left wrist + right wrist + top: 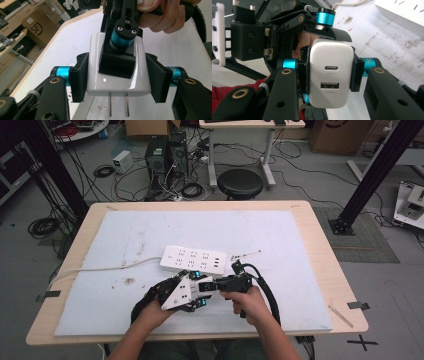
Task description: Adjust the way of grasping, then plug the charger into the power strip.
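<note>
Both claws meet above the near middle of the worktop (320,250), just short of its near edge: the left claw (202,289) comes in from the left and the right claw (216,282) from the right, and each is pinched on the same white charger (117,75). Seen along the left claw's jaws, its two black pads press the charger's two narrow sides, with the two metal prongs (118,105) pointing down toward the camera, while one pad of the right claw (117,62) lies flat on the charger's broad face. Seen along the right claw's jaws, its pads clamp the charger (330,72) from either side, the end with the oval port and the rectangular port facing the camera, and the left claw (322,32) grips it from behind. A pale blue mat (280,230) covers most of the worktop, leaving a bare wooden margin on every edge. A white power strip (192,259) lies on the mat just beyond the claws, near the centre, its white cord (95,268) running off toward the left edge. A thin metal rod (246,254) lies just to the right of the strip. Wide bare mat stretches toward the far edge and toward both far corners.
</note>
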The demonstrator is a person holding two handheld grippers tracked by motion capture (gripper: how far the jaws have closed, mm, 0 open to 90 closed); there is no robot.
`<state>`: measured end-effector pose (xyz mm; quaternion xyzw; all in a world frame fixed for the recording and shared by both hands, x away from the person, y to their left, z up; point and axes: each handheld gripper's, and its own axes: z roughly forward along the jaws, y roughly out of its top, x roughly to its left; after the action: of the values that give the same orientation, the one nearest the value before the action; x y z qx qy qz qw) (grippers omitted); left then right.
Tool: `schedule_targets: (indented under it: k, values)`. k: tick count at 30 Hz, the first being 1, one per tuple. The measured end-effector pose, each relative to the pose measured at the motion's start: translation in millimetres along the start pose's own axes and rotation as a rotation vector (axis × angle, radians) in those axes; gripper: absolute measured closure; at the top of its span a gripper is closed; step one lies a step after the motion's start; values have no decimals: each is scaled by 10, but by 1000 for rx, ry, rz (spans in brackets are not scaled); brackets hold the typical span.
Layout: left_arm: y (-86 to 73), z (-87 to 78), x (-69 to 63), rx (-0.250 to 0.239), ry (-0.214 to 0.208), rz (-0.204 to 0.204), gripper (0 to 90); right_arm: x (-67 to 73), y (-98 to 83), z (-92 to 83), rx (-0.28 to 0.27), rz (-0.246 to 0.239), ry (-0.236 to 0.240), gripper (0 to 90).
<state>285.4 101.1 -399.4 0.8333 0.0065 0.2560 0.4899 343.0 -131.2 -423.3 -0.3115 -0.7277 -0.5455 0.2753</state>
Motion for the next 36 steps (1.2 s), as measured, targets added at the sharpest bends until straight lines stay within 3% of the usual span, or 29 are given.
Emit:
schedule_targets:
  k: [5,8,12,17,19,22,24,26,27,31,36]
  values:
    - [42,-84,45,18,27,-14,224,15,12,-84,-23,-34,-56,631]
    - [58,-138,69,5,41,-21,219,30,23,-124,-32,-46,-72,631]
    - [88,-287,145,0,82,-49,210,79,56,-203,-58,-104,-122,631]
    - [61,-524,276,15,149,-98,200,113,69,-252,-87,-162,-168,631]
    - [9,-669,357,16,191,-136,200,140,78,-272,-91,-206,-224,631]
    - [-33,-761,403,11,217,-161,200,150,94,-271,-88,-237,-245,631]
    - [-71,-847,432,6,244,-182,200,184,140,-250,-88,-304,-289,631]
    - [-86,-888,443,7,257,-191,200,184,140,-250,-88,-304,-289,631]
    - [-120,-987,470,6,281,-208,200,209,200,-223,-90,-367,-348,631]
    - [-162,-1048,499,22,290,-214,200,204,296,-159,-61,-465,-429,631]
    - [-227,-1073,515,29,286,-230,200,201,396,-58,16,-597,-481,631]
